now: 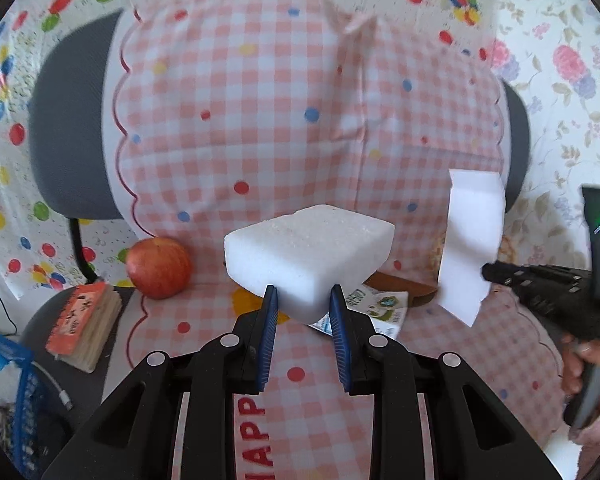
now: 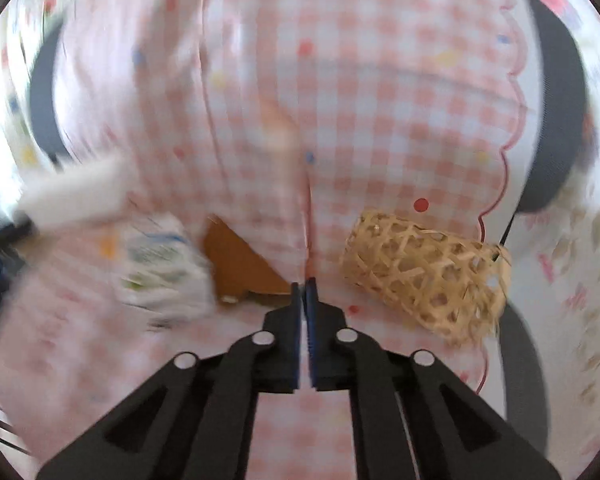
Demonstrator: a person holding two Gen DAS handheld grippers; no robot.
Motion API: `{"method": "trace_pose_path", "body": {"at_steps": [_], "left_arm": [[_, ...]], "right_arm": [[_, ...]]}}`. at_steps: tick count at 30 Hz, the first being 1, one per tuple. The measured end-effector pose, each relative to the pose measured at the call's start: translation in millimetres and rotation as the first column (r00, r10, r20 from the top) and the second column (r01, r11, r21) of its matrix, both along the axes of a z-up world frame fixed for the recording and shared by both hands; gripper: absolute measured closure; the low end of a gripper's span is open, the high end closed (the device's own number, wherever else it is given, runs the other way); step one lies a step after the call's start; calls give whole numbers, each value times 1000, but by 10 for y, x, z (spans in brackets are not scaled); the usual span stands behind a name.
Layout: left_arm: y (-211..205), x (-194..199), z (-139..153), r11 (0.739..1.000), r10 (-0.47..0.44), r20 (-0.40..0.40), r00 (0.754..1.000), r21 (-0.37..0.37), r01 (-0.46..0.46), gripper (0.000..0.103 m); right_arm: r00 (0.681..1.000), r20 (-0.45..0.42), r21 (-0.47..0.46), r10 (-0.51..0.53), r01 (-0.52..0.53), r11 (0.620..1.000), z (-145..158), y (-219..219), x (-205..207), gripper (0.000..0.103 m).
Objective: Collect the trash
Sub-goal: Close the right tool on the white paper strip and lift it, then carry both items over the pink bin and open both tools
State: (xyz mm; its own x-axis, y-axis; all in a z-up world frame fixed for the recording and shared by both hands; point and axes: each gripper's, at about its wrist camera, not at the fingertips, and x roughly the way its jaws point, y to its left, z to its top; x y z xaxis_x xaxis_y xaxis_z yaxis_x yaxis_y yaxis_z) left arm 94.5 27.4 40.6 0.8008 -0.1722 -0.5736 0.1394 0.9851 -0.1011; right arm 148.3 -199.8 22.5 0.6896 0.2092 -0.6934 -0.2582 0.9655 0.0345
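A pink checked cloth [image 1: 260, 120] with coloured dots draped a dark chair before balloon-print wallpaper. The left gripper [image 1: 303, 300] pinched a thick white foam block [image 1: 308, 256] between its blue pads, lifted above the cloth. Left of the block lay a red apple [image 1: 159, 268] and, nearer, a worn book [image 1: 85, 326]; beneath it a printed carton [image 1: 380, 312]. Right of the block, the right gripper [image 2: 304, 288], jaws pressed together, clamped a thin white sheet [image 1: 470, 240]. Beyond lay brown card [image 2: 240, 268] and a woven bamboo basket [image 2: 424, 280] on its side.
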Motion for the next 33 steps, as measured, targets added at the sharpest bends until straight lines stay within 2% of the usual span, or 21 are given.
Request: {"method": "trace_pose_path", "body": {"at_steps": [3, 8, 18, 25, 29, 33], "left_arm": [[-22, -237, 55, 1000, -10, 17, 1000, -10, 10, 76], [-105, -591, 31, 1000, -25, 16, 1000, -3, 25, 76], [-386, -1350, -31, 997, -73, 23, 997, 3, 73, 76], [-717, -1880, 1, 987, -160, 39, 986, -11, 160, 76], [-1005, -2128, -21, 971, -237, 46, 970, -10, 238, 75], [-1302, -2342, -88, 944, -328, 37, 944, -16, 329, 75]], "right_arm": [[1000, -11, 135, -5, 6, 991, 217, -152, -297, 101], [999, -43, 199, -2, 10, 980, 204, -186, -690, 101], [997, 20, 164, -79, 74, 984, 126, -354, -1669, 101], [992, 25, 170, -122, 116, 979, 103, -641, -2345, 101], [984, 30, 155, -174, 167, 974, 84, -837, -2705, 101], [970, 34, 146, -241, 234, 961, 56, -1023, -3085, 101]]}}
